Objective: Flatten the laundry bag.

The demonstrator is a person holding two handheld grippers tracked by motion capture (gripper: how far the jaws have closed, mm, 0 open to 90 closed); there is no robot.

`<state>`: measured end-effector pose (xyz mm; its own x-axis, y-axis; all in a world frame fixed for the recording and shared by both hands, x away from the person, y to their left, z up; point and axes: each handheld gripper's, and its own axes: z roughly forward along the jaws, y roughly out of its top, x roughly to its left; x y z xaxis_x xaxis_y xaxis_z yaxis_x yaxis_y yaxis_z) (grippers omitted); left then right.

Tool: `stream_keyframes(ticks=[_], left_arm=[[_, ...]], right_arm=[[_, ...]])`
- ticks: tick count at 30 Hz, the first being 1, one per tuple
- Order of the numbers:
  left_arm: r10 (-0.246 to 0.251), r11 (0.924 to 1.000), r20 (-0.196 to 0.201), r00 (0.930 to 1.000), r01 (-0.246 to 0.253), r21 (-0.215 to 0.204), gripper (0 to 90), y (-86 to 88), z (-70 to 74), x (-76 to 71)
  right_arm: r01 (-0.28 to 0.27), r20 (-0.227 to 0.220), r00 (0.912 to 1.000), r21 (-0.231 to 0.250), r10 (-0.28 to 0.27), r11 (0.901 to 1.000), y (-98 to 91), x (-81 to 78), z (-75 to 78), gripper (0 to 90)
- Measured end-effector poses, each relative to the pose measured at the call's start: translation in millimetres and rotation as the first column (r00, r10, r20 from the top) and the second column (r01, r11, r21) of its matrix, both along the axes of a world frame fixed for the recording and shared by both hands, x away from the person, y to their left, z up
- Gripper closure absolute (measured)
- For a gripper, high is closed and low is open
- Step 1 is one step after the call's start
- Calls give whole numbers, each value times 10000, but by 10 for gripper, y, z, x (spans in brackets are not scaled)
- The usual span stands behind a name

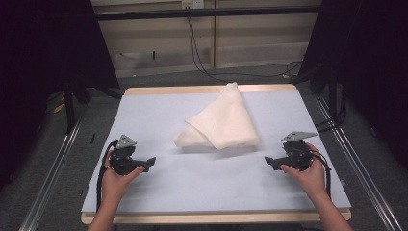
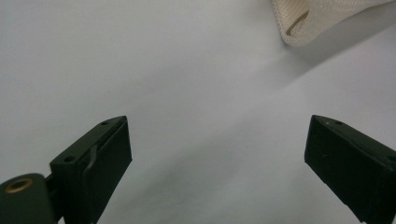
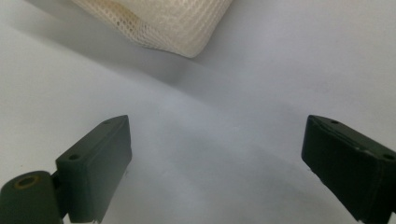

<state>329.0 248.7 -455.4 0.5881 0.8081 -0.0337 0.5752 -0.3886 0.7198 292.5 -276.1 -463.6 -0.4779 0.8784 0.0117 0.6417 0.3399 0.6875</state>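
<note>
A cream mesh cloth lies loosely folded in a rough triangle on the pale grey table mat, its peak toward the far edge. My left gripper rests low at the near left, open, jaws pointing right toward the cloth, nothing between them. My right gripper sits at the near right, open and empty, jaws pointing left. In the left gripper view a corner of the cloth lies ahead at upper right. In the right gripper view a cloth corner lies ahead at upper left.
The mat covers a wooden table with bare margins front and back. Metal rails run along both sides on the floor. Black cables hang behind the far edge. Open mat surrounds the cloth on all sides.
</note>
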Motion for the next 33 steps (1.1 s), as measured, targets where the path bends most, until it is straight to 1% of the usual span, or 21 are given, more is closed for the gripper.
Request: stream_keyframes(ticks=[1, 2, 7, 10, 11, 12, 15, 16, 17, 18, 19, 20, 21, 22, 24, 25, 27, 28, 30, 32, 33], left_arm=[[-54, 9999, 42, 10000, 54, 118, 72, -5, -2, 3], [6, 10000, 19, 10000, -6, -39, 72, -25, -8, 0], [-207, 9998, -7, 9998, 207, 40, 73, -51, 15, -9], [-161, 9998, -17, 9999, 160, -122, 73, -83, 8, -13], [-226, 9997, -83, 9997, 226, -23, 74, -82, 15, -11], [-235, 9996, -94, 9997, 233, -137, 73, -95, 14, -10], [-324, 9994, -181, 9993, 322, -81, 77, -123, 18, -9], [-399, 9992, -213, 9990, 397, -85, 77, -132, 16, -7], [-286, 9992, -175, 9994, 281, -298, 76, -158, 4, -8], [-282, 9993, -242, 9993, 276, -263, 76, -166, 3, -7], [-371, 9986, -352, 9987, 358, -379, 76, -177, -2, 2], [-427, 9986, -392, 9983, 414, -341, 77, -179, -2, 12], [-431, 9983, -454, 9980, 413, -407, 79, -191, -8, 21], [-478, 9983, -508, 9976, 460, -360, 80, -197, -10, 33], [-496, 9977, -514, 9974, 471, -493, 81, -225, -15, 53], [-480, 9977, -539, 9974, 453, -496, 84, -238, -10, 55], [-535, 9973, -431, 9976, 511, -532, 84, -265, 6, 68], [-526, 9973, -421, 9977, 504, -531, 85, -280, 17, 75], [-621, 9956, -359, 9974, 593, -730, 91, -320, 30, 101], [-676, 9952, -379, 9970, 646, -739, 97, -380, 36, 126], [-813, 9943, -445, 9957, 779, -733, 104, -409, 35, 141]], right_arm=[[-86, -21, 10000, 7, 86, 10000, 11, 3, -6, 93], [-67, -46, 10000, -78, 67, 9999, 18, 1, -12, 98], [-311, -108, 9995, -252, 308, 9992, 84, 8, -8, 139], [-519, -29, 9987, -279, 518, 9983, 146, 30, 6, 152], [-607, -6, 9982, -330, 607, 9976, 177, 45, 10, 163], [-577, -79, 9983, -301, 575, 9979, 205, 60, 15, 170], [-703, -26, 9975, -267, 702, 9972, 263, 150, 26, 219], [-682, -63, 9977, -225, 681, 9974, 275, 172, 28, 220], [-728, -110, 9973, -153, 726, 9972, 288, 211, 29, 220], [-664, -88, 9978, -96, 663, 9977, 305, 242, 30, 222], [-639, -27, 9980, -19, 639, 9980, 322, 269, 28, 229], [-649, 2, 9979, -39, 649, 9979, 344, 296, 26, 229], [-601, 17, 9982, -65, 601, 9982, 368, 322, 27, 232], [-641, 81, 9979, -161, 643, 9978, 383, 349, 27, 245], [-695, 209, 9973, -167, 698, 9974, 413, 410, 30, 287], [-776, 353, 9963, -230, 784, 9967, 431, 428, 34, 348], [-852, 564, 9945, -455, 877, 9953, 457, 438, 51, 437], [-1062, 608, 9922, -455, 1089, 9933, 473, 441, 60, 490], [-998, 698, 9920, -775, 1052, 9920, 510, 431, 79, 512], [-1123, 764, 9898, -1005, 1202, 9886, 528, 431, 96, 495], [-1082, 873, 9892, -1083, 1178, 9882, 540, 425, 105, 468]])
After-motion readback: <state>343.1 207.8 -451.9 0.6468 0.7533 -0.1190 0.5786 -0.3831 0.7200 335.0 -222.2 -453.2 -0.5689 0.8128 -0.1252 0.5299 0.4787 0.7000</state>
